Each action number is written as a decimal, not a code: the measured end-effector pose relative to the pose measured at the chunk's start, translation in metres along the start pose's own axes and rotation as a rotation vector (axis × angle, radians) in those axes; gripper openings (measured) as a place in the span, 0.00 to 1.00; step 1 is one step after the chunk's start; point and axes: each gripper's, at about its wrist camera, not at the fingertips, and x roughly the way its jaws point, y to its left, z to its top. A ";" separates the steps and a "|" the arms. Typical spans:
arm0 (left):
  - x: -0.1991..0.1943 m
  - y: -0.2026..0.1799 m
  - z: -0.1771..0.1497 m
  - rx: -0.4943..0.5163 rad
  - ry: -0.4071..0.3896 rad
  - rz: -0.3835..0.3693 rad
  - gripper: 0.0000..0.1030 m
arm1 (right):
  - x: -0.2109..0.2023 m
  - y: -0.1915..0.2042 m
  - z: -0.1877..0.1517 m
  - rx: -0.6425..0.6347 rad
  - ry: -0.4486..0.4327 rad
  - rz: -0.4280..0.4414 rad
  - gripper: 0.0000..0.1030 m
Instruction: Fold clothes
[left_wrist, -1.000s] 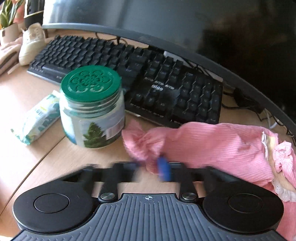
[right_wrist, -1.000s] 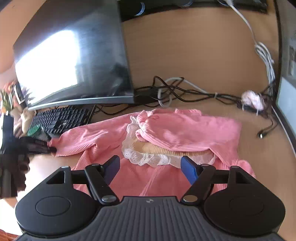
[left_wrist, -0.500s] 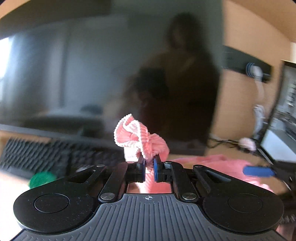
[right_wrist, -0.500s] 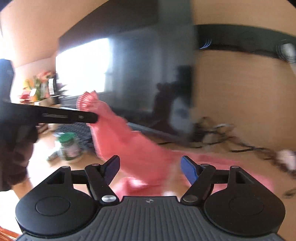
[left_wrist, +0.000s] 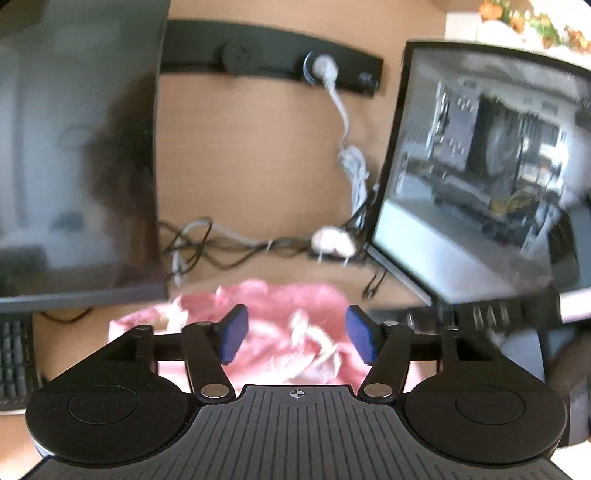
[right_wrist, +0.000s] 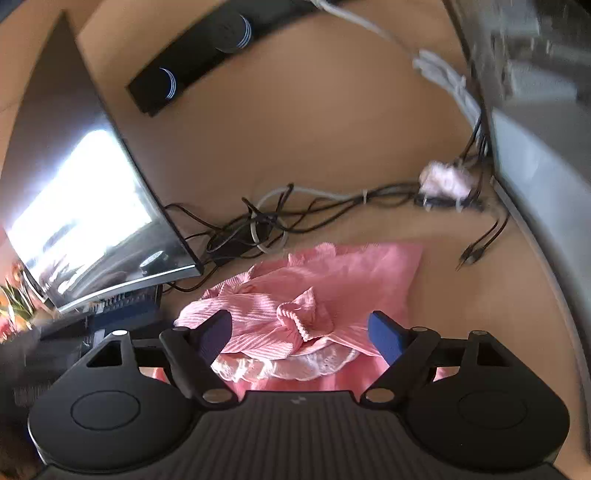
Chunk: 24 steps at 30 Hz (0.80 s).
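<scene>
While both the left gripper (left_wrist: 293, 339) and right gripper (right_wrist: 301, 336) are held spread and empty, the pink garment (right_wrist: 325, 291) is partly hidden, its near edge cut off.

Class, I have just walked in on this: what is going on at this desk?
A person with a gripper in each hand is folding a pink garment on a wooden desk. Both the left gripper and the right gripper are open and hold nothing. A sleeve lies bunched on top of the garment, near tangled cables.
</scene>
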 end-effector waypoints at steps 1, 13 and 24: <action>0.001 0.003 -0.004 0.002 0.023 0.019 0.67 | 0.010 0.001 0.002 -0.009 0.010 -0.001 0.79; 0.042 -0.011 -0.036 0.394 0.063 0.235 0.77 | 0.044 0.045 0.032 -0.238 0.072 0.132 0.08; 0.010 0.034 0.001 0.186 -0.080 0.341 0.09 | 0.027 0.037 0.031 -0.245 -0.033 0.058 0.20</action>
